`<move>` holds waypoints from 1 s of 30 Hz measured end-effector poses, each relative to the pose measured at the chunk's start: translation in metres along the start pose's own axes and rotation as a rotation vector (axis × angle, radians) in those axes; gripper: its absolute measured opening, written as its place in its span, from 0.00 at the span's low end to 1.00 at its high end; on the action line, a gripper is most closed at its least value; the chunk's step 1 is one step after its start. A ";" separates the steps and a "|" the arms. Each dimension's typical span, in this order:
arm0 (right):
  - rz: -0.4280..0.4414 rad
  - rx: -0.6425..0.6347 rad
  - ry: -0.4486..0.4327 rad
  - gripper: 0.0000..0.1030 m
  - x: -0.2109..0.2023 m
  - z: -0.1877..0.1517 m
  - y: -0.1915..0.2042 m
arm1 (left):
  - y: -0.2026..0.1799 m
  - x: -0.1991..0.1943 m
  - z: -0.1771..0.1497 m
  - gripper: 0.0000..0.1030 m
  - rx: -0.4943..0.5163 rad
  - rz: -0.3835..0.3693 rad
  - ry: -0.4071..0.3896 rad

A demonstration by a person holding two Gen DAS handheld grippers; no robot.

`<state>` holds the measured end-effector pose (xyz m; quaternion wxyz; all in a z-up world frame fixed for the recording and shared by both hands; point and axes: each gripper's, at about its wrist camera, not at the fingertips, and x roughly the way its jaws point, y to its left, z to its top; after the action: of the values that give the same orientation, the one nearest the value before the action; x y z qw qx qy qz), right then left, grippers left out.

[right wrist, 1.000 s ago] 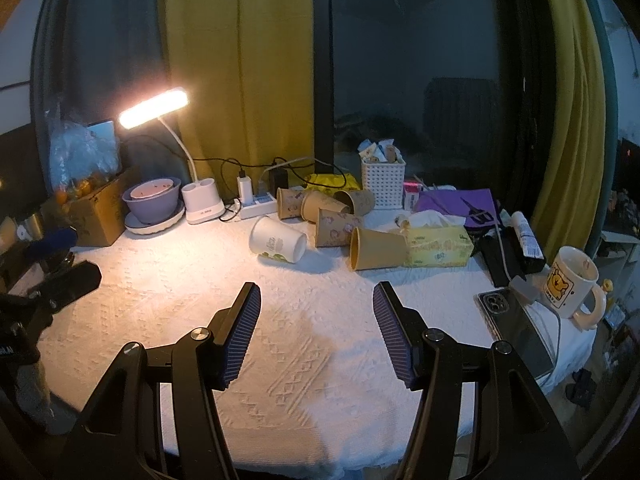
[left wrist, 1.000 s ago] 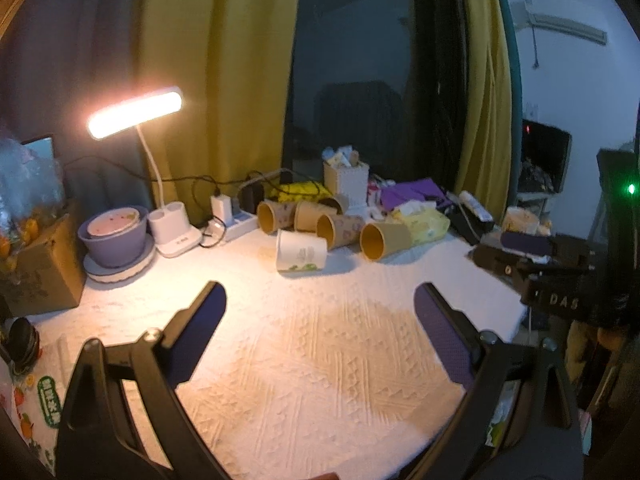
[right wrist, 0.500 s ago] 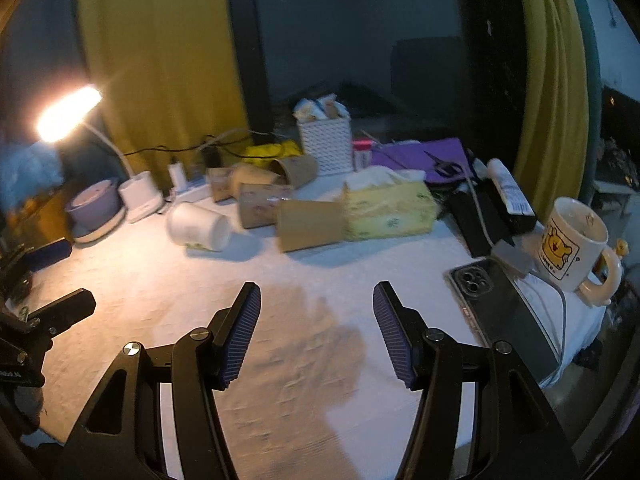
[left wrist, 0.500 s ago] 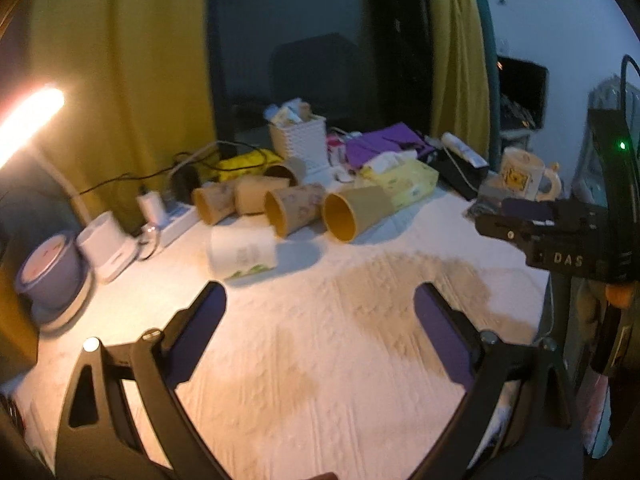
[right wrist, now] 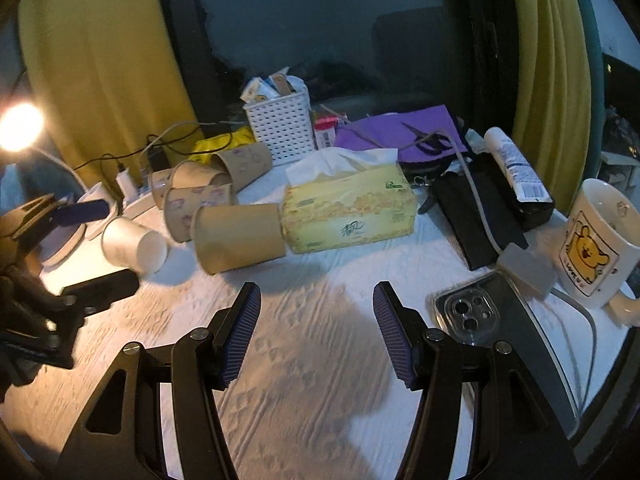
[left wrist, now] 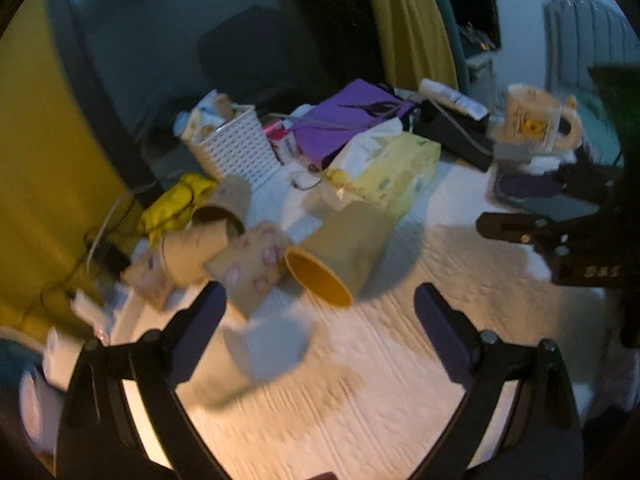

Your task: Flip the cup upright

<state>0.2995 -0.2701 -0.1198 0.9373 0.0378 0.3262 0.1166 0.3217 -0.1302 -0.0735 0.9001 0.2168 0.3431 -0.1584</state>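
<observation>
Right wrist view, left to right: my left gripper (right wrist: 76, 248) spread wide by a white paper cup (right wrist: 134, 245) lying on its side, then a plain brown cup (right wrist: 239, 237) touching the tissue box (right wrist: 348, 210). My right gripper (right wrist: 316, 330) hangs released over bare, embossed white cloth (right wrist: 320, 400).

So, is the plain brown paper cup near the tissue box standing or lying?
Lying on its side: the plain brown paper cup shows its open yellow mouth sideways in the left wrist view.
</observation>
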 end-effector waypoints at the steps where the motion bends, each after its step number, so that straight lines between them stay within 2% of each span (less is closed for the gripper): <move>1: 0.001 0.006 0.000 0.60 0.003 0.002 -0.002 | -0.001 0.006 0.003 0.93 0.023 0.002 0.007; 5: 0.009 0.021 0.007 0.60 0.013 0.010 -0.009 | -0.010 0.035 0.017 0.93 0.132 0.030 0.030; 15: 0.009 0.043 0.038 0.60 0.030 0.010 -0.021 | -0.019 0.078 0.032 0.91 0.209 -0.001 0.058; 17: 0.007 0.042 0.040 0.60 0.030 0.009 -0.022 | -0.023 0.083 0.031 0.75 0.217 -0.014 0.074; 19: 0.001 0.041 0.041 0.60 0.029 0.009 -0.023 | -0.026 0.087 0.028 0.65 0.227 -0.026 0.089; 25: -0.025 0.046 0.037 0.60 0.019 0.007 -0.026 | -0.025 0.073 0.020 0.60 0.213 -0.037 0.076; 28: -0.033 0.044 0.029 0.60 0.010 0.004 -0.023 | -0.023 0.048 0.016 0.59 0.188 -0.048 0.040; 30: -0.038 0.040 0.022 0.60 0.003 0.002 -0.020 | -0.022 0.031 0.012 0.59 0.154 -0.084 0.023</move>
<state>0.3069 -0.2888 -0.1225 0.9347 0.0493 0.3394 0.0928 0.3405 -0.1592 -0.0930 0.8694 0.2726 0.3489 -0.2194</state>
